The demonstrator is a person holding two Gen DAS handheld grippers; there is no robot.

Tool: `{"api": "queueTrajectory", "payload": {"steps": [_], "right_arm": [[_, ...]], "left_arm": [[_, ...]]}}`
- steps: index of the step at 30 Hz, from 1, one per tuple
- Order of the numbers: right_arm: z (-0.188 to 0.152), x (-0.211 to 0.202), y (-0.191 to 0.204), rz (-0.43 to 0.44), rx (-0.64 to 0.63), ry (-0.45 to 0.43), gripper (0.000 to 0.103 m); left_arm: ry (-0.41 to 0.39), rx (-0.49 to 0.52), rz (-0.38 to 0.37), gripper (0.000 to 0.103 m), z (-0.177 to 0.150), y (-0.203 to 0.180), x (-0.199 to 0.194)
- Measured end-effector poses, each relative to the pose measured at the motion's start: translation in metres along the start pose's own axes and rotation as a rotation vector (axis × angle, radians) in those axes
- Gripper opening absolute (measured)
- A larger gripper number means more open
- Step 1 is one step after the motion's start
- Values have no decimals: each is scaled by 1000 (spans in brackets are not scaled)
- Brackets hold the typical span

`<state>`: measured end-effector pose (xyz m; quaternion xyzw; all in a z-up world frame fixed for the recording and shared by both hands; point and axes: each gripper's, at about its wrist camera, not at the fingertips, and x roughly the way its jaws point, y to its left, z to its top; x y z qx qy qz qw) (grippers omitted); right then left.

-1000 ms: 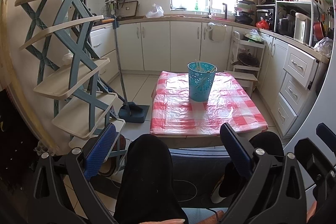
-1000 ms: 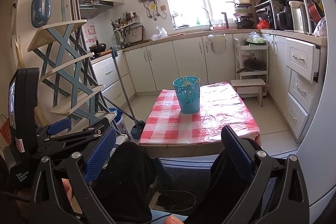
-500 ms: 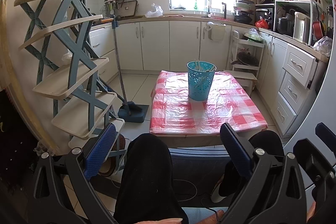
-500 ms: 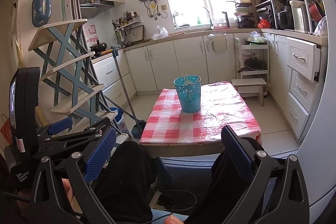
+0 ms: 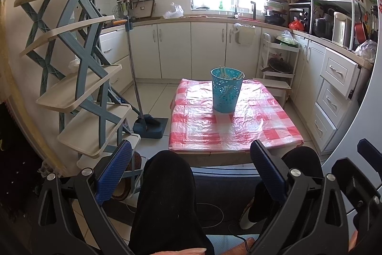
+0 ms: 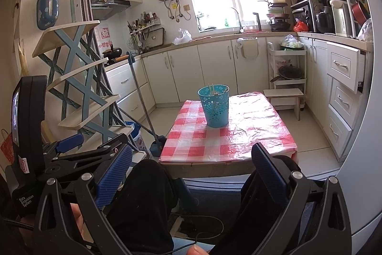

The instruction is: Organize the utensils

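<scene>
A teal perforated holder (image 5: 226, 90) stands on the low table with the red-checked cloth (image 5: 234, 126); several chopstick-like utensils (image 5: 235, 76) stick out of it. It also shows in the right wrist view (image 6: 214, 106). My left gripper (image 5: 191, 164) is open and empty, held back over the person's knees, well short of the table. My right gripper (image 6: 192, 164) is open and empty too, equally far back. The left gripper's body shows at the left of the right wrist view (image 6: 78, 159).
A blue-and-cream tiered rack (image 5: 78, 87) stands at the left. A broom and dustpan (image 5: 148, 123) lean beside the table's left side. White cabinets and drawers (image 5: 334, 87) line the back and right. A small white stool (image 6: 284, 97) stands behind the table.
Both views have barely shifted. Nothing was picked up or let go, and both grippers stay open.
</scene>
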<state>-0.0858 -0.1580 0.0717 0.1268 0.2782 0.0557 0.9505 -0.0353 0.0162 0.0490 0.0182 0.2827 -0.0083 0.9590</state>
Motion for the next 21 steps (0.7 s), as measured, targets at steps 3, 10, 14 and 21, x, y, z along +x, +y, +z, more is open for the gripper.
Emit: {"api": "queueTrajectory", "payload": {"steps": [3,10,14,21], "right_arm": [[-2,2,3,2,0,3,96],[-6,4,3,2,-2,1,96],[-6,3,-1,3,-1,2,96],[-6,3,-1,4,0,1,96]], "left_arm": [[19,-14,-22,95,0,4,4],[-53,-24,-7,95,-4,12,-4],[-47,1,3,95,-5,7,-1],[-51,-3,9,95,-4,10,-1]]}}
